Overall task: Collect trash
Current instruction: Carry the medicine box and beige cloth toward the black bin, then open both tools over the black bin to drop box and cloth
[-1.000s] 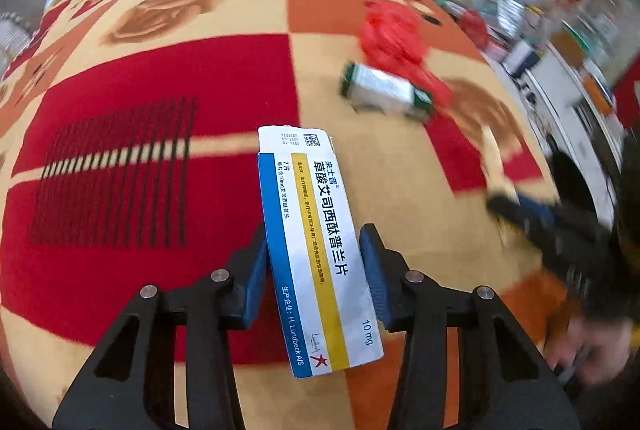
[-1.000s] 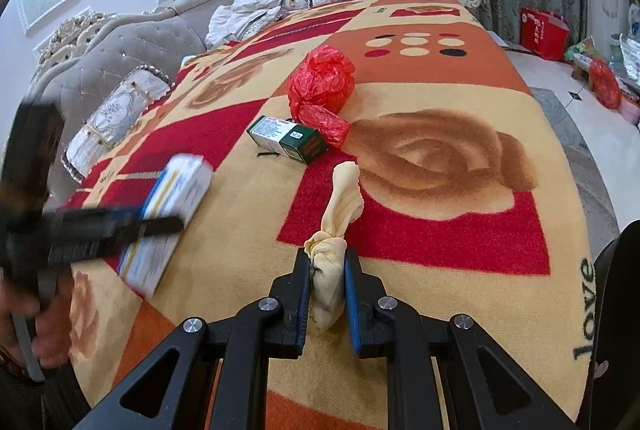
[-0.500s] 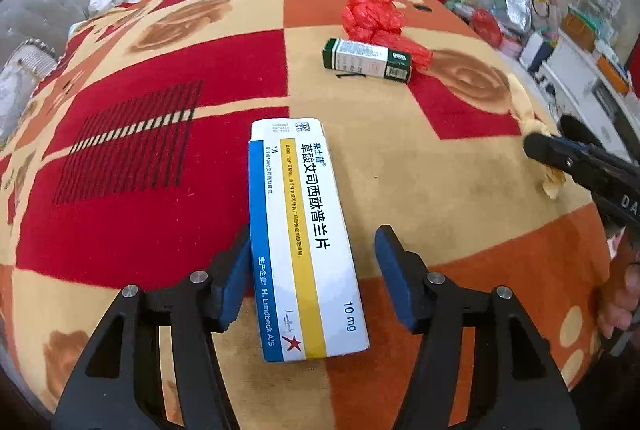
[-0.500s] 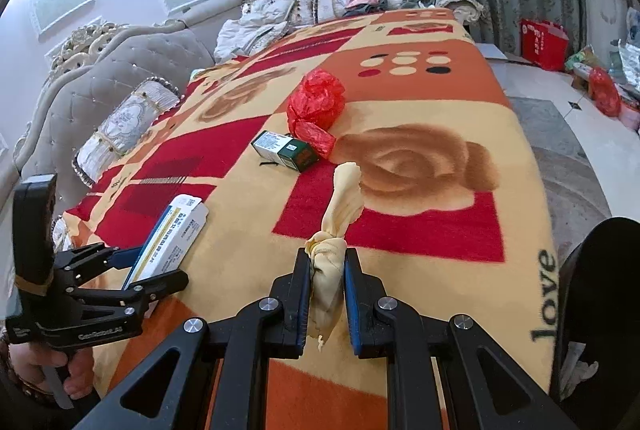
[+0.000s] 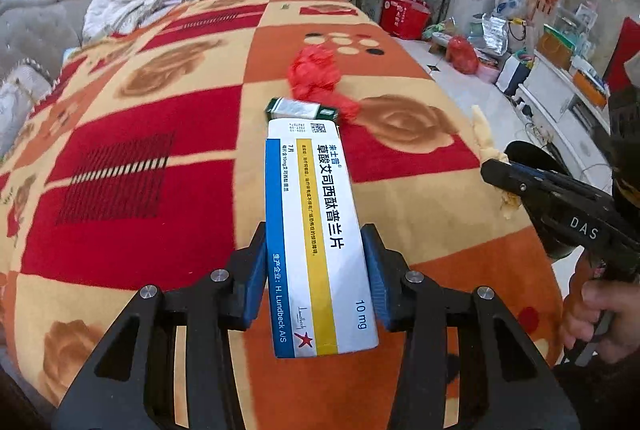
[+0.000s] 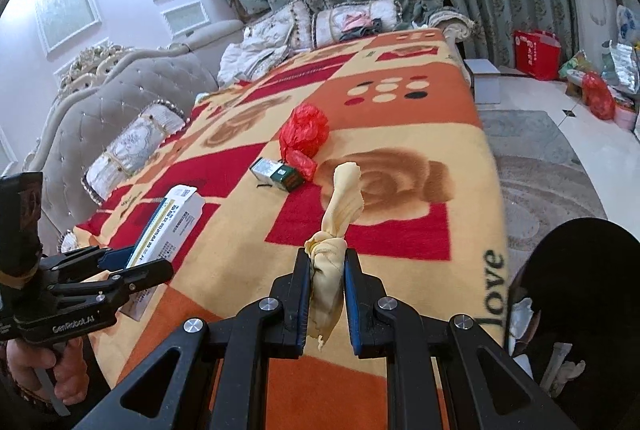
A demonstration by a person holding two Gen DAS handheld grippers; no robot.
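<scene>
My left gripper (image 5: 315, 236) has its jaws closing on a white, blue and yellow medicine box (image 5: 316, 230), and both blue pads press its long sides. It holds the box off the blanket. In the right wrist view that box (image 6: 172, 226) sticks out of the left gripper (image 6: 136, 266) at lower left. My right gripper (image 6: 327, 258) is shut on a twisted pale yellow wrapper (image 6: 344, 197), which stands up above the bed. On the blanket lie a crumpled red plastic bag (image 6: 304, 129) and, touching it, a small green box (image 6: 276, 173).
A patterned red, orange and cream blanket (image 5: 120, 149) covers the bed. A black bin (image 6: 580, 270) with white scraps inside stands at lower right. Pillows line the far end, and a padded headboard (image 6: 120, 97) runs along the left. Bags and clutter sit on the floor, among them a red bag (image 6: 536, 53).
Both grippers have lifted and drawn back from the bed with their loads. The left jaws widened for a moment, then came back onto the medicine box.
</scene>
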